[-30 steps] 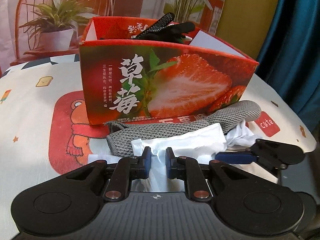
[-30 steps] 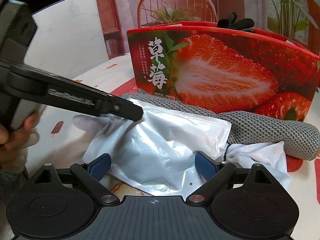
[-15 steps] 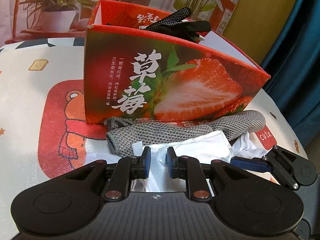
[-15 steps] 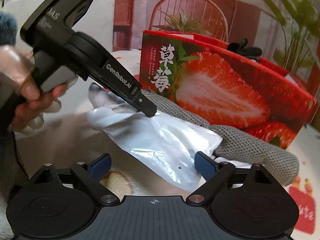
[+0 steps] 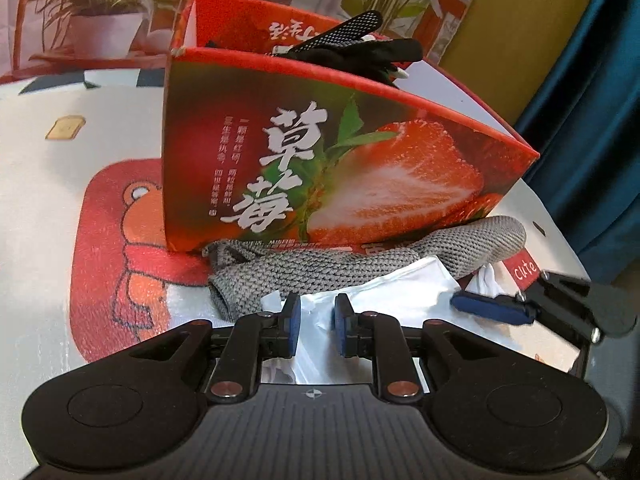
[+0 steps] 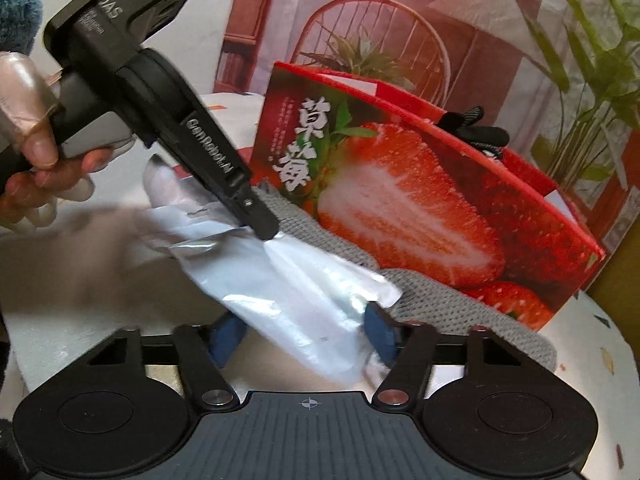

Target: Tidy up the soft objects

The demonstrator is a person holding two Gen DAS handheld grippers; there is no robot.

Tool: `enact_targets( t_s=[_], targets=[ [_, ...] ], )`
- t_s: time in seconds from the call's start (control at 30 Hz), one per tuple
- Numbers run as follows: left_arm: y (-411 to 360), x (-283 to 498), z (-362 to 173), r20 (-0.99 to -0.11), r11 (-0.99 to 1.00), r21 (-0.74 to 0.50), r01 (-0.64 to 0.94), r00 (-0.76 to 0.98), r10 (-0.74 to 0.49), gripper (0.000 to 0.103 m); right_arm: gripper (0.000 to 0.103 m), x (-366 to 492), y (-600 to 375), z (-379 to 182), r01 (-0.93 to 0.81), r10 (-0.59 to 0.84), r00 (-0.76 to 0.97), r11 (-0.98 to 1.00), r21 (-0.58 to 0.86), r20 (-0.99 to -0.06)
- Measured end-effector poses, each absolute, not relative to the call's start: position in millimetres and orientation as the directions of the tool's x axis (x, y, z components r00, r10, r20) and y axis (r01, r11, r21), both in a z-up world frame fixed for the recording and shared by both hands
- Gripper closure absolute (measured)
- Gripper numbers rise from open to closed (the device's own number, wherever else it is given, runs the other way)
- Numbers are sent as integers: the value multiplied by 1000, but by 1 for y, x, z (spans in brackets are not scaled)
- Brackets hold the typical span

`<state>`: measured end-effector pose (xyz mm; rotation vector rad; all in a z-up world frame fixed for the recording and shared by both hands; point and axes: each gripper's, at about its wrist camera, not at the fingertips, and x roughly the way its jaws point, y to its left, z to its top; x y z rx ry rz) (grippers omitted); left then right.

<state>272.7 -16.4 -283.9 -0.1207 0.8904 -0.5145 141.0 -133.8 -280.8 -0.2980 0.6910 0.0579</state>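
While the right gripper point(image 6: 306, 338) closes, its blue fingers point(image 6: 380, 334) are narrowing around the near end of a white plastic bag point(image 6: 304, 300) that lies between them; the pads look close to the film, but firm contact cannot be confirmed. The left gripper point(image 5: 314, 330) has its fingers point(image 5: 289, 326) set to a narrow gap, inching wider, with the far end of the same bag between them, apparently pinched, since the bag hangs stretched from that tip in the right wrist view. The bag lies on the desk point(image 5: 40, 200) in front of the strawberry box point(image 5: 328, 168), partly over a grey knitted cloth point(image 5: 320, 266) resting against the box's front wall. A black glove point(image 5: 360, 50) already pokes out of the box.

To do this well, the right fingers should likely finish closing on the film alone, clear of the knit beneath, and both ends should rise together so the slippery bag stays taut before clearing the box's front wall.
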Motion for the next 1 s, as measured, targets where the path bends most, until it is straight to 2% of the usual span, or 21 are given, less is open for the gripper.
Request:
enact_targets(
  t_s=[0.17,0.3,0.43,0.53,0.7,1.0],
  targets=[
    [-4,265,-266,-662,865,-308,396,563,-494,80,70,152,-152,-266,-138,-13,773,973,-188,-634],
    [12,258,-250,-632,872,-268,410,608,-480,79,71,163,-173,-256,-89,14,779,992,-88,-627],
    [28,251,-241,-597,878,-256,404,649,-472,61,70,174,-188,-249,-58,45,787,998,-1,-616],
    [35,254,-235,-582,876,-248,413,660,-475,54,70,182,-193,-246,-54,53,789,998,17,-612],
    [33,254,-225,-562,865,-201,460,669,-486,51,70,191,-204,-241,-40,66,792,998,56,-607],
    [36,263,-229,-553,865,-249,437,669,-497,49,68,195,-213,-239,-20,74,798,995,96,-598]
  ],
)
